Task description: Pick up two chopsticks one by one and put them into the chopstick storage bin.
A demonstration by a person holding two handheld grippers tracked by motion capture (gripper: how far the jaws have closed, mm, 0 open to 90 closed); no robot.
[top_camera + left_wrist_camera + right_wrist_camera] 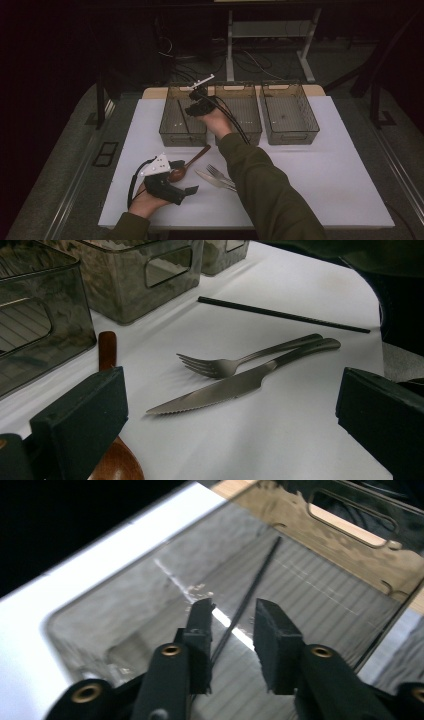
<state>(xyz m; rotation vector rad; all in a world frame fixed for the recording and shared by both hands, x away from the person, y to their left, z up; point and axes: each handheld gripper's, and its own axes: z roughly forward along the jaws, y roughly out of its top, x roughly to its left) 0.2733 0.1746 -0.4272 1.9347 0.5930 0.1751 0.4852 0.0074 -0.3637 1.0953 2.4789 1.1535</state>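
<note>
My right gripper [195,107] hangs over the left smoked-plastic bin [176,136], reached forward on a green-sleeved arm. In the right gripper view its jaws [232,612] stand open, and a thin black chopstick [260,575] lies on the ribbed bin floor [320,600] below them, close to the left jaw and free of both pads. My left gripper [186,176] rests near the table's front left, open wide [232,412] with nothing between its jaws. A wooden spoon [192,160] [107,347] lies by its left jaw. A fork [235,365] and a knife [220,392] lie side by side ahead of it.
A second black chopstick [282,314] lies on the white table [330,175] beyond the fork. The middle bin [252,132] and the right bin [290,135] stand in a row with the left one at the back. The right sleeve crosses the table's middle.
</note>
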